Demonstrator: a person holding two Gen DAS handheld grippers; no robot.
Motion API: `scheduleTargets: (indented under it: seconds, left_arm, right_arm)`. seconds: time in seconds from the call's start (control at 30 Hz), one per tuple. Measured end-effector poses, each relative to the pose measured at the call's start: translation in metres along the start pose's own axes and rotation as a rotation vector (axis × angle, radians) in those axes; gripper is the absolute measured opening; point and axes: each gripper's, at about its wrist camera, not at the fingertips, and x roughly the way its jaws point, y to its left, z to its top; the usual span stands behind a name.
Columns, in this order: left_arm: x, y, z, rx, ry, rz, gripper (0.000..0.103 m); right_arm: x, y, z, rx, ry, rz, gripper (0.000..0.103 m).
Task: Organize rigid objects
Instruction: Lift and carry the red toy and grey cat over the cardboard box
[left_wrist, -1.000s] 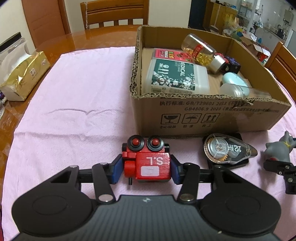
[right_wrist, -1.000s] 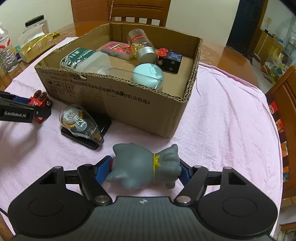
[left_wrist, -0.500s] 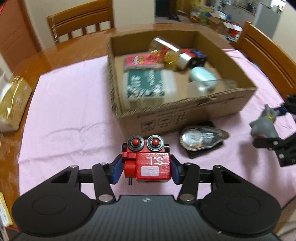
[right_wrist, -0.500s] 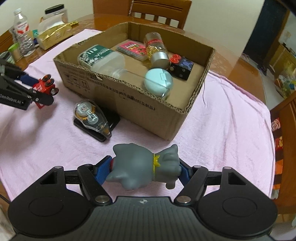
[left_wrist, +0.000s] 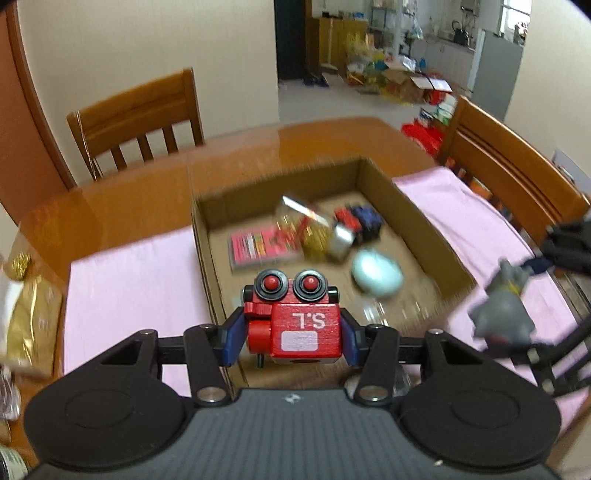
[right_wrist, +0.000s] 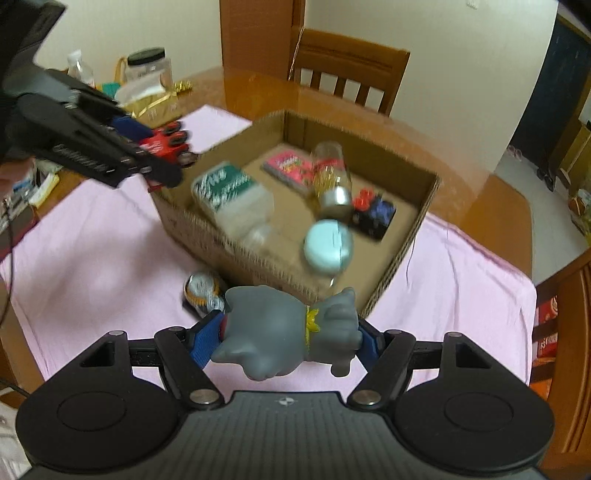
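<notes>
The left tool (left_wrist: 293, 334) points steeply downward, its blue pads clamped on either side of a red toy robot (left_wrist: 295, 319) held clear of the desk. The right tool (right_wrist: 288, 332) also tilts downward, its pads pressed against both ends of a grey animal figure (right_wrist: 286, 330) lying crosswise between them. Each tool appears at the edge of the other's view, raised and well apart.

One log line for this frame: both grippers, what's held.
left hand-held gripper: shut on red toy robot | right hand-held gripper: shut on grey figurine | over box
</notes>
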Motion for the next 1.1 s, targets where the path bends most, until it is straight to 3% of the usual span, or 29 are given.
scheduleTargets:
  seconds: [0.2, 0.53, 0.57, 0.7, 0.83, 1.1]
  left_arm:
    - [0.035, 0.005, 0.033, 0.020, -0.002, 0.017, 0.050]
    - [0.079, 0.017, 0.042, 0.005, 0.035, 0.045, 0.050]
    - [0.082, 0.019, 0.041, -0.007, 0.033, 0.044, 0.052]
    - [0.076, 0.024, 0.037, -0.040, -0.001, 0.058, 0.089]
    - [0.061, 0.026, 0.034, -0.048, -0.030, 0.066, 0.096]
    - [0.018, 0.027, 0.017, -0.087, -0.092, 0.089, 0.100]
  right_arm:
    - [0.000, -0.006, 0.021, 0.001, -0.028, 0.000, 0.077]
    - [0.006, -0.021, 0.060, 0.023, -0.082, -0.036, 0.077]
    - [0.007, -0.022, 0.062, 0.024, -0.084, -0.039, 0.077]
    - [0.011, -0.027, 0.069, 0.036, -0.086, -0.050, 0.077]
    - [0.017, -0.033, 0.075, 0.048, -0.080, -0.059, 0.077]
    - [0.037, -0.047, 0.093, 0.088, -0.063, -0.072, 0.077]
